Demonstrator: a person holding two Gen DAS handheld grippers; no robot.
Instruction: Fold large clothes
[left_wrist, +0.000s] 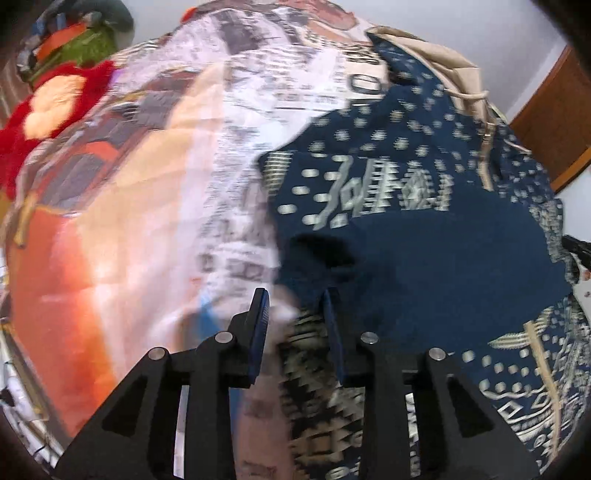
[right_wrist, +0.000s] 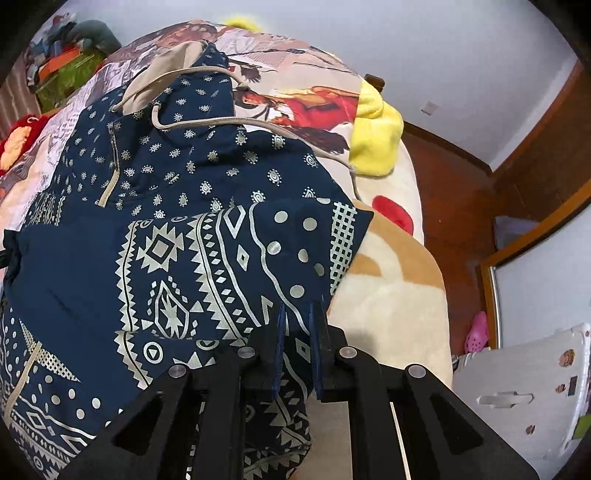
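Right hand-held gripper (right_wrist: 300, 314) clamped on navy hoodie (right_wrist: 184, 240) hem edge, left hand-held gripper (left_wrist: 295, 306) partly open w/ nothing gripped, above hoodie's edge.

A home bedroom — a bed under a printed blanket (right_wrist: 306, 99), plush toys (right_wrist: 376, 140), wooden wall trim (right_wrist: 535, 173).

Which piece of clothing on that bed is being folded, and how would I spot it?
Look at the bed's picture-print bedspread. Spread over it lies a navy hooded garment. Unlike the yellow fleece beside it, it carries silvery geometric patterns, a beige-lined hood and long beige drawstrings.
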